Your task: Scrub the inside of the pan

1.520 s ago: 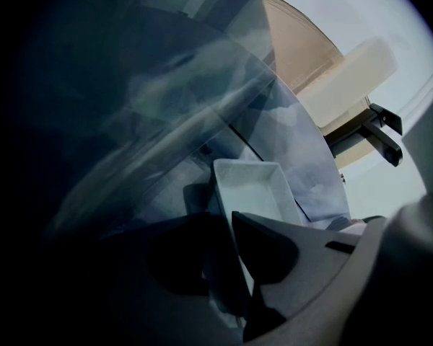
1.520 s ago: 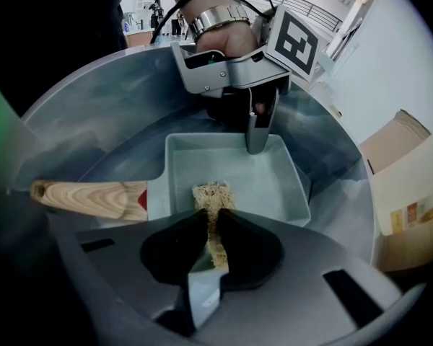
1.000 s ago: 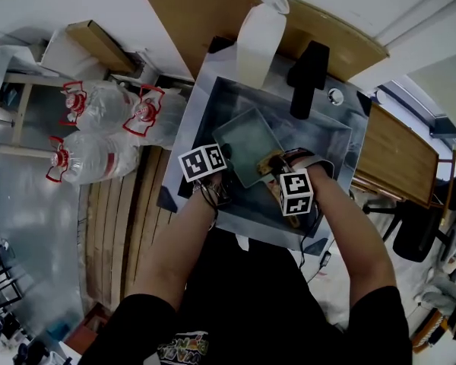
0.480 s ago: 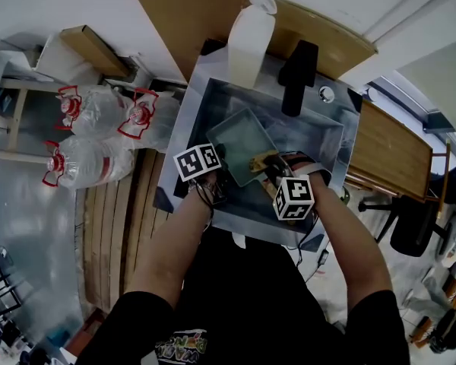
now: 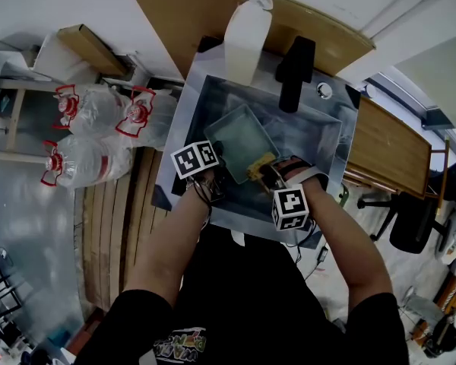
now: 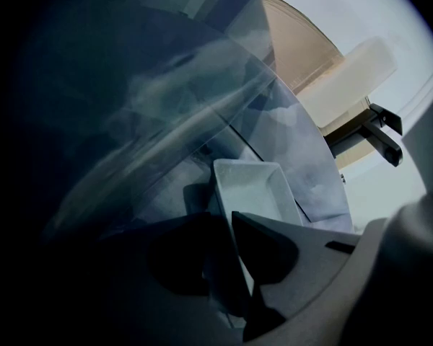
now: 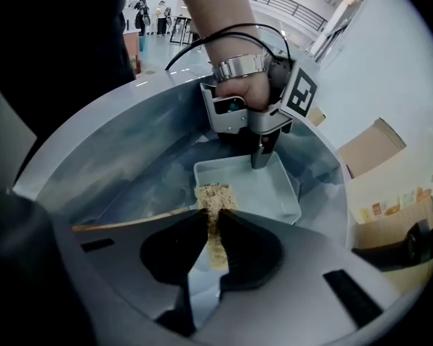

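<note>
Left tool (image 6: 227, 222) is clamping one wall of the pan (image 5: 242, 137), which is sitting inside the sink (image 5: 323, 139). Right tool (image 7: 212, 222) is pinching a tan sponge (image 7: 214, 197); the sponge's tip is showing over the pan's near edge.

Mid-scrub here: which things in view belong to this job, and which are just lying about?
In use:
pan
sponge
left gripper, clamped on the pan's rim
right gripper, holding the sponge
sink

Lying about:
black faucet
white jug
water bottles
cardboard box
</note>
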`<state>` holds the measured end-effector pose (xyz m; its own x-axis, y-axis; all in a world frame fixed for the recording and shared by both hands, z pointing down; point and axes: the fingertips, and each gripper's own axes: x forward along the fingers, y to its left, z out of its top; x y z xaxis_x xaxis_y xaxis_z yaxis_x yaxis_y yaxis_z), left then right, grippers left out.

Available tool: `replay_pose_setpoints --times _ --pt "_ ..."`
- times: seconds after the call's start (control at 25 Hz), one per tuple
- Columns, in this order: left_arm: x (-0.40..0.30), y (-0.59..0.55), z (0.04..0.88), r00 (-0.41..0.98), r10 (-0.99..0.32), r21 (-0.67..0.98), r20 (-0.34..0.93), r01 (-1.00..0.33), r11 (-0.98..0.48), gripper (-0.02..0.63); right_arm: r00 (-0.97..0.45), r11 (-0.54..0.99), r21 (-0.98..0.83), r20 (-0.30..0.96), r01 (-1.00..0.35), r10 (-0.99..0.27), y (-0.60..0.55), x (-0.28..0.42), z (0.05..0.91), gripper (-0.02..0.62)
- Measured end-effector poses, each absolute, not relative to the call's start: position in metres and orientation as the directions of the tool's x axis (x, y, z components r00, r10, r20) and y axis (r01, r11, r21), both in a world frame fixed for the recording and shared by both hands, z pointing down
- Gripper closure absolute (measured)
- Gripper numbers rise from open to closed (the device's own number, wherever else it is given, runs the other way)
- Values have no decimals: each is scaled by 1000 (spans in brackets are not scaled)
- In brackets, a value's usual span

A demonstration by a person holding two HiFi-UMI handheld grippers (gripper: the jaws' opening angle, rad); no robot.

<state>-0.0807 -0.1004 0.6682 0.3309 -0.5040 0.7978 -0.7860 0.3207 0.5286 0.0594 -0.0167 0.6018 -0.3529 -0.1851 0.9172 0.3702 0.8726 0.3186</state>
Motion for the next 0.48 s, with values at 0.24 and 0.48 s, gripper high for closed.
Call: replay_pose_setpoints --times 0.24,0.48 --pt "-82 -100 668 331 -507 532 796 -782 325 506 -302 868 300 935 395 -185 -2 72 604 537" --pt "-81 -100 668 329 -505 528 798 -785 323 506 -273 902 257 948 346 -166 12 97 607 537"
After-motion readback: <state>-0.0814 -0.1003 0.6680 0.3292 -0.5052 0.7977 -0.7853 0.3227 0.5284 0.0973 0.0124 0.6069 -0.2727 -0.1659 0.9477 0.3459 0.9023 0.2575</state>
